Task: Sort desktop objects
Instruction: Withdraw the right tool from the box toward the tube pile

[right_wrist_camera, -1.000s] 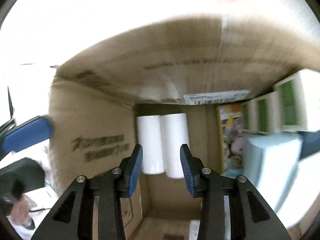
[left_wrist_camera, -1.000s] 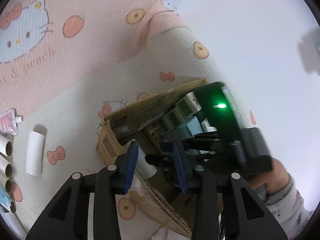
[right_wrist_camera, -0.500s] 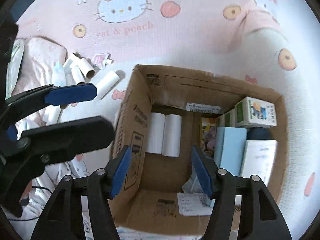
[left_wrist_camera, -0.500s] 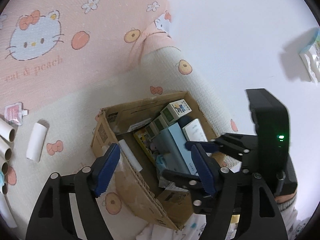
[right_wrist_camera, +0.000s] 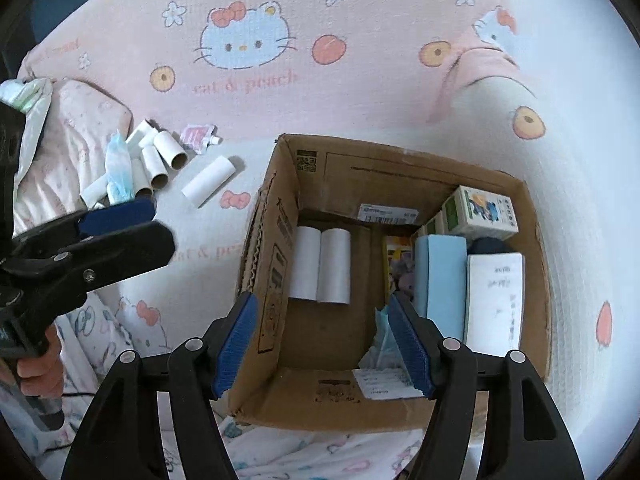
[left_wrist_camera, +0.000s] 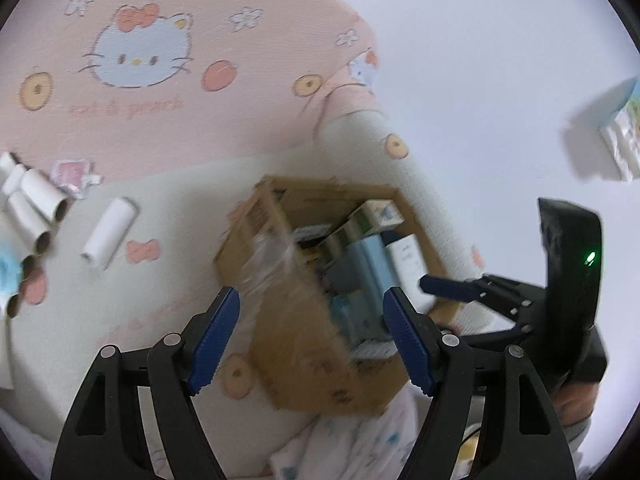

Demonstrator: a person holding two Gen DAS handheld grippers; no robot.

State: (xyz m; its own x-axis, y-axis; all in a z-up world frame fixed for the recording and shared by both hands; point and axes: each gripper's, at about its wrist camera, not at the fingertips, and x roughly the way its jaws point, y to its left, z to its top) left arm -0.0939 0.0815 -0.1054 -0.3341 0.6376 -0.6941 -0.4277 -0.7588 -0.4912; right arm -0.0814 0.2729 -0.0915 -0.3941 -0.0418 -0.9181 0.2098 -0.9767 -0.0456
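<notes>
I see one cardboard box (right_wrist_camera: pixel 532 216). Two white rolls (right_wrist_camera: pixel 320 266) lie inside it. One white roll (right_wrist_camera: pixel 208 187) lies alone on the blanket.

a home bedroom: a bed spread with a pink and cream cartoon-cat blanket (right_wrist_camera: pixel 360 92), a soft pillow (right_wrist_camera: pixel 76 128) at its edge, and a plain white wall (left_wrist_camera: pixel 500 60) behind.

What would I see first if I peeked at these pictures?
First, the open cardboard box in the middle, with two white paper rolls side by side at its bottom left and small boxes packed along its right. Next, the pink blanket with a big cartoon cat face behind the box. A pile of empty tubes lies on the bedding left of the box.
</notes>
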